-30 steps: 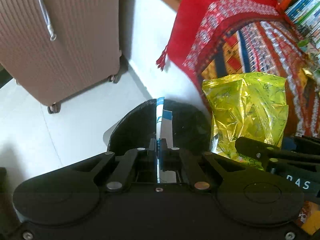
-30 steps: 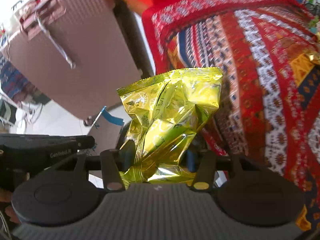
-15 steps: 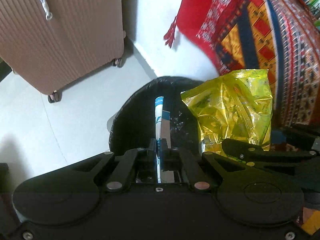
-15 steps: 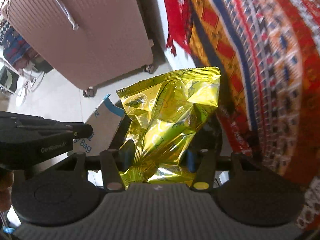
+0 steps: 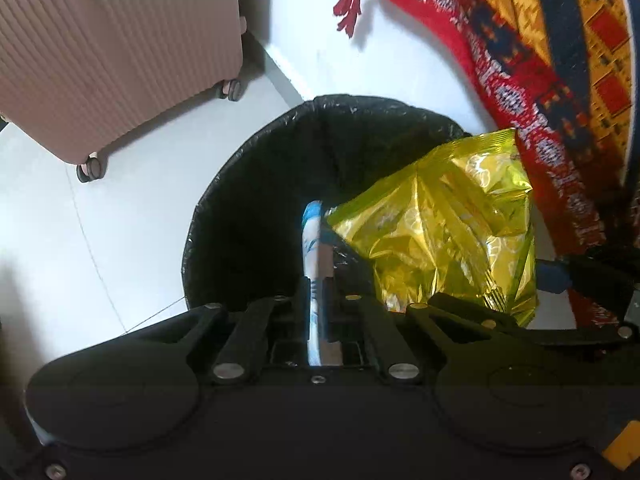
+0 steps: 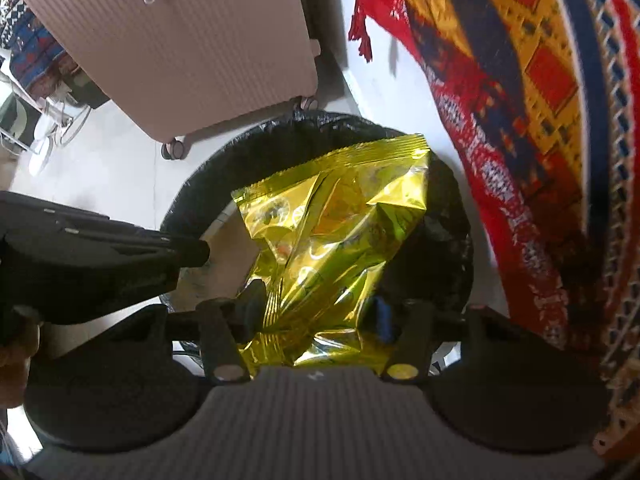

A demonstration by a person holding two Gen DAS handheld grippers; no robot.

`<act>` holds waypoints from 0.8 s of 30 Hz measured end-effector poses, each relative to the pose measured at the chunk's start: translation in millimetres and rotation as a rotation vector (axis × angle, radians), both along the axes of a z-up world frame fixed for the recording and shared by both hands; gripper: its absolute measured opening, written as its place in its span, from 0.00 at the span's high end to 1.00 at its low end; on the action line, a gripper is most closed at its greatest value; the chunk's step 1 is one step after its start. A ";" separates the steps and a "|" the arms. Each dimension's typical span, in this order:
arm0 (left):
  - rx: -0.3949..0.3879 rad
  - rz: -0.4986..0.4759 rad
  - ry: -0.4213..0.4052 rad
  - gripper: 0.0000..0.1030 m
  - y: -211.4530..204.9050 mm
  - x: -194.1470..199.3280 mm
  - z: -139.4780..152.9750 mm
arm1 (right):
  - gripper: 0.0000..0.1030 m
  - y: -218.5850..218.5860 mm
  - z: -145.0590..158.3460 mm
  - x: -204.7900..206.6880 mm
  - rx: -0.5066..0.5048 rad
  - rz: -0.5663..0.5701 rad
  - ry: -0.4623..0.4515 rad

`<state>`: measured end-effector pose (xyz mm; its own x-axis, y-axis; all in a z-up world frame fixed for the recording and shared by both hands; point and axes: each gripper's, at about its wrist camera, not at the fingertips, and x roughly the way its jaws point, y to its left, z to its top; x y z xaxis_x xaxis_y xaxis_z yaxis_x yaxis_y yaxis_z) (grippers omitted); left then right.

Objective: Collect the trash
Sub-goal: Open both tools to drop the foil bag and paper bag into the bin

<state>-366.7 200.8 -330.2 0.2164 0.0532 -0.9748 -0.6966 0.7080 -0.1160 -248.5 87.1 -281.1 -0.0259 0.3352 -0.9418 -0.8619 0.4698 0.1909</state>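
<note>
Over bin (image 5: 256, 208) | left tongs (image 5: 318, 292) pinch upright packet (image 5: 312, 236) | right tongs (image 6: 316, 312) widening, wrapper (image 6: 336, 232) between

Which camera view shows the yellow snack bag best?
The right wrist view: the yellow snack bag fills the middle, whole, between the fingers of the right gripper, over the black bin. The left wrist view shows the bag only from the side, with its lower edge hidden behind the right gripper.
</note>
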 end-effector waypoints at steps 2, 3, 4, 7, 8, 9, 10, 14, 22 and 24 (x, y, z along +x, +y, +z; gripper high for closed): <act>-0.006 0.007 0.000 0.91 1.8 0.7 -6.5 | 0.31 -1.7 -4.1 -0.8 -0.002 -0.002 -0.008; -0.011 0.012 -0.002 0.88 2.6 1.0 -8.5 | 0.28 -2.3 -5.6 -0.9 -0.003 -0.005 -0.013; -0.012 0.016 -0.006 0.87 3.2 1.1 -9.7 | 0.26 -3.8 -6.6 -1.0 0.000 -0.006 -0.012; -0.002 0.011 -0.010 0.70 4.2 0.9 -8.8 | 0.18 -6.9 -7.5 -1.8 0.010 -0.017 -0.024; 0.004 0.007 -0.011 0.63 5.0 1.3 -6.9 | 0.17 -9.0 -7.1 -1.5 0.015 -0.019 -0.025; 0.010 0.000 -0.015 0.61 5.1 1.4 -5.2 | 0.17 -9.7 -6.6 -1.8 0.016 -0.022 -0.027; 0.014 -0.009 -0.017 0.61 4.9 1.7 -3.8 | 0.16 -11.7 -4.6 -1.9 0.017 -0.026 -0.030; 0.034 -0.022 -0.023 0.53 3.8 1.2 5.9 | 0.15 -15.0 4.6 -2.0 0.036 -0.045 -0.044; 0.066 -0.017 -0.050 0.44 2.0 -2.6 35.2 | 0.14 -27.5 33.2 -4.2 0.083 -0.095 -0.090; 0.084 -0.025 -0.057 0.42 0.9 -2.0 44.8 | 0.14 -30.1 41.4 -6.4 0.085 -0.102 -0.107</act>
